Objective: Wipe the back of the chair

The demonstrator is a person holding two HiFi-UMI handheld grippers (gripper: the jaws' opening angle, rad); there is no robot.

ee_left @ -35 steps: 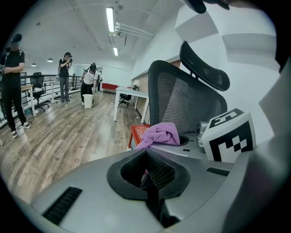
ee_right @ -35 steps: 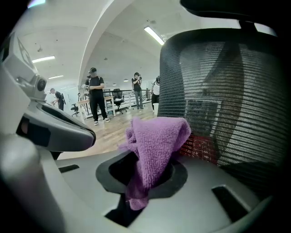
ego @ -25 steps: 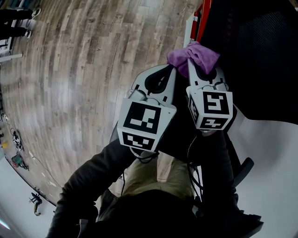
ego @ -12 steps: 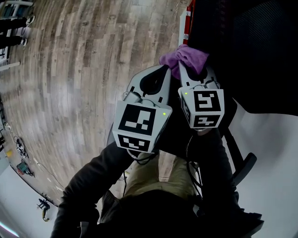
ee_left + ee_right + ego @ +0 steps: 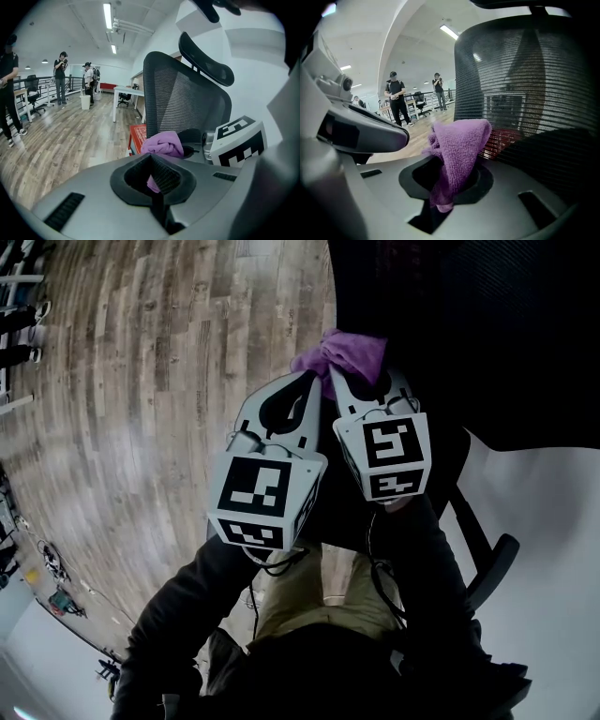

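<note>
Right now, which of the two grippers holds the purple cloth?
The right gripper: its jaws are shut on the purple cloth, which bunches up out of them. The left gripper has its jaws shut together on nothing.

Chair back (image 5: 487,334) a dark mesh wall straight ahead, right tongs (image 5: 361,376) and their purple cloth (image 5: 342,354) close before it, left tongs (image 5: 312,381) just beside them, headrest (image 5: 206,58) jutting above the chair back, red box (image 5: 138,136) low at its left edge, open wooden floor (image 5: 141,381) further left.

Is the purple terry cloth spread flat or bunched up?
Bunched up. The right gripper is shut on the purple terry cloth, which bulges in folds beyond it.
</note>
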